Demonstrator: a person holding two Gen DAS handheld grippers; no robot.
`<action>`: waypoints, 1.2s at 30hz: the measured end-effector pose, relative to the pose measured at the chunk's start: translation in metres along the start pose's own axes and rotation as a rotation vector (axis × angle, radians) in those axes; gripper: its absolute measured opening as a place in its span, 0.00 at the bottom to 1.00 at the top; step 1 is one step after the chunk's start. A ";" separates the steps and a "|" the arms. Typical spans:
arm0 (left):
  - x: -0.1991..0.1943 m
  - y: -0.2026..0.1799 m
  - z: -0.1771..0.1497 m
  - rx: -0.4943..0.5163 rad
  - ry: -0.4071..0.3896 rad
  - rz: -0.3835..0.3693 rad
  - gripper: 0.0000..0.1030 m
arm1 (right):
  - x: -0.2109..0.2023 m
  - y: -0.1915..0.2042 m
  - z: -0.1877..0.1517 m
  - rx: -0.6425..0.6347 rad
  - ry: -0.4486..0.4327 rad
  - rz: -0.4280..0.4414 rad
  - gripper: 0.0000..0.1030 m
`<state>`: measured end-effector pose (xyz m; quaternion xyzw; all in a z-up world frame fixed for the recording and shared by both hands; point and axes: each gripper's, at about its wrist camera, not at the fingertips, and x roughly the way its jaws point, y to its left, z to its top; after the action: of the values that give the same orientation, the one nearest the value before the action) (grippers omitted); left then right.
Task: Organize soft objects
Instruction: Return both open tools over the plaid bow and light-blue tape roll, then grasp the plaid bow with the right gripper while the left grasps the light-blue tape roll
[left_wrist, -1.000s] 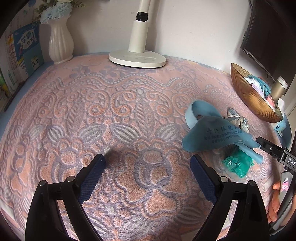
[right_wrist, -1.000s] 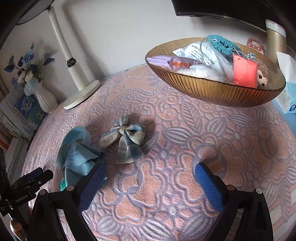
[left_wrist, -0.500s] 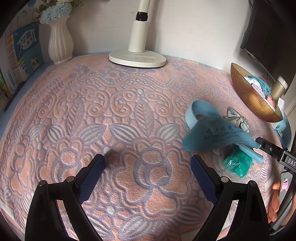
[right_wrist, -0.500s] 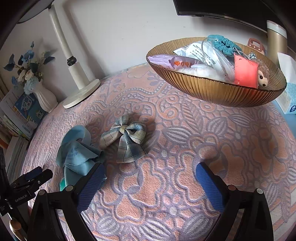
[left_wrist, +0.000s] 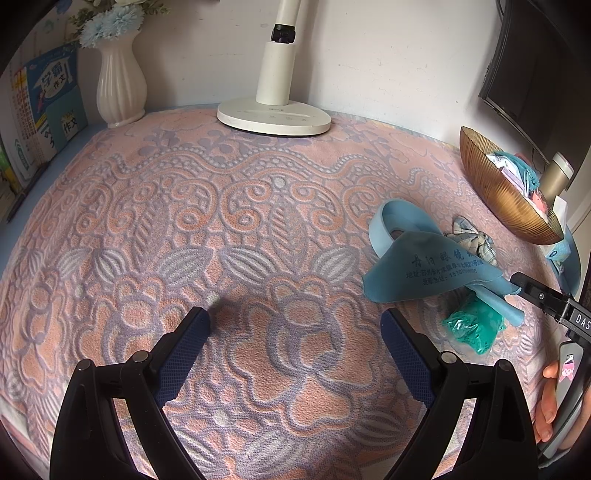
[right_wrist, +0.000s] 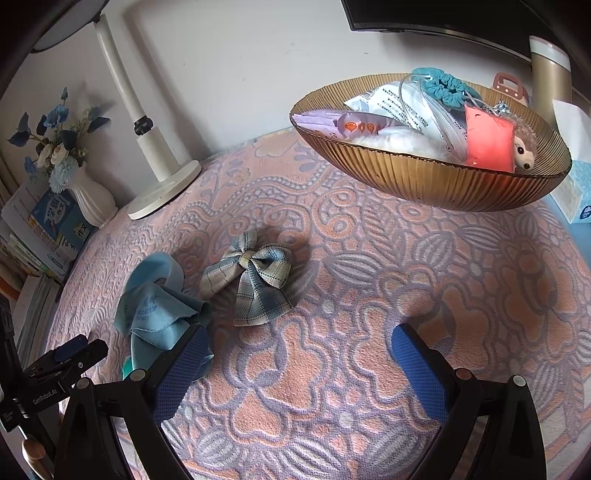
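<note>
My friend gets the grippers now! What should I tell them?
Left gripper: open, holding nothing, above bare blanket.
Right gripper: open, holding nothing, near the blue cloth.
On the blanket: the blue cloth draped over a blue band, a plaid bow beside it, and a green crinkly piece partly under the cloth.
Done: the gold bowl already holds a teal scrunchie, packets and a little plush toy.
Left: probably the cloth, band, bow and green piece go into the bowl.
</note>
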<state>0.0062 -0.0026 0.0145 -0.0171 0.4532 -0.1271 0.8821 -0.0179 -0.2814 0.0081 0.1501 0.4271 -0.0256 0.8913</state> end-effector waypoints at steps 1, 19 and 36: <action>0.000 0.000 0.000 0.000 0.000 0.000 0.91 | 0.000 -0.001 0.000 0.002 0.000 0.003 0.97; -0.035 -0.035 0.067 0.043 -0.034 -0.089 0.70 | -0.020 0.025 0.032 -0.094 -0.010 0.020 0.63; -0.054 -0.009 0.037 -0.129 0.183 -0.124 0.68 | 0.048 0.060 0.033 -0.337 0.056 -0.067 0.43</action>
<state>0.0043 -0.0015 0.0809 -0.0903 0.5371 -0.1529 0.8246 0.0478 -0.2300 0.0055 -0.0150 0.4549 0.0207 0.8902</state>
